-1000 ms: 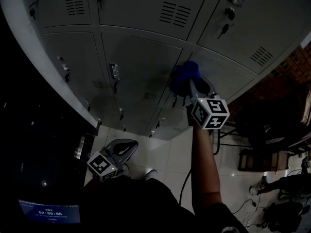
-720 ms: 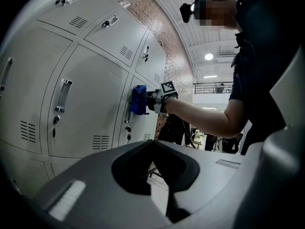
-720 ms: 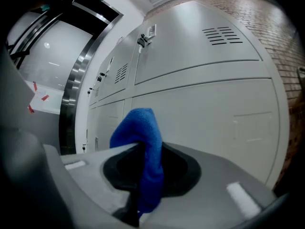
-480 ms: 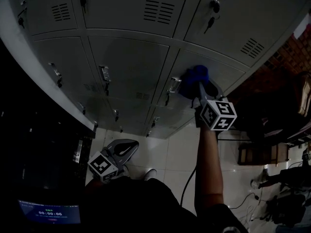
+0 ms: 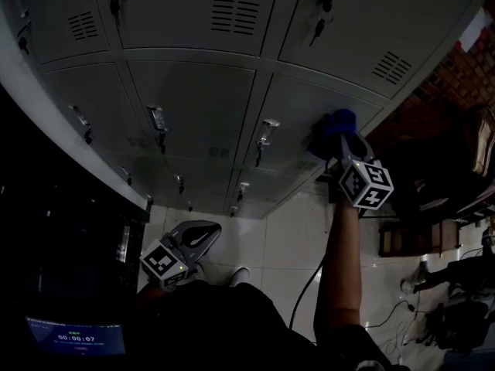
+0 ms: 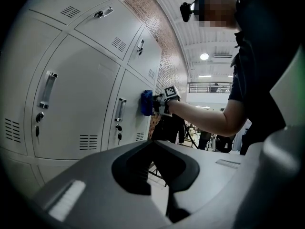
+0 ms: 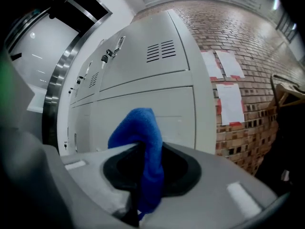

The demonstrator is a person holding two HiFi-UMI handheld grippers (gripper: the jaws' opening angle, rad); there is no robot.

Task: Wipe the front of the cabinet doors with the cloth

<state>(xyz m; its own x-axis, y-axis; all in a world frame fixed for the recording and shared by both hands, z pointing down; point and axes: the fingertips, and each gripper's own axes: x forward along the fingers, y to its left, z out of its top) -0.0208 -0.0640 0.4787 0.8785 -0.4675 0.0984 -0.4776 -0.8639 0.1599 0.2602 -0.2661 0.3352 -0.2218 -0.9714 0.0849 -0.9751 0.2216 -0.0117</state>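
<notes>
A bank of grey metal cabinet doors (image 5: pixel 193 107) with handles, keys and vent slots fills the head view. My right gripper (image 5: pixel 339 139) is shut on a blue cloth (image 5: pixel 334 124) and presses it against the right-hand door (image 5: pixel 309 99), near that door's right edge. In the right gripper view the blue cloth (image 7: pixel 143 151) sticks up between the jaws in front of the door (image 7: pixel 152 113). My left gripper (image 5: pixel 195 238) hangs low by the person's body, shut with nothing in it. The left gripper view shows the cloth (image 6: pixel 147 103) on the door from the side.
A brick wall (image 7: pixel 248 80) with taped papers stands right of the cabinets. Chairs and cables (image 5: pixel 433 246) lie on the tiled floor at the right. A dark doorway (image 5: pixel 62 230) and a small screen with a timer (image 5: pixel 76 337) are at the left.
My right gripper has slid the blue cloth to the right across the door, from beside the handle toward the door's right edge. The left gripper has stayed still.
</notes>
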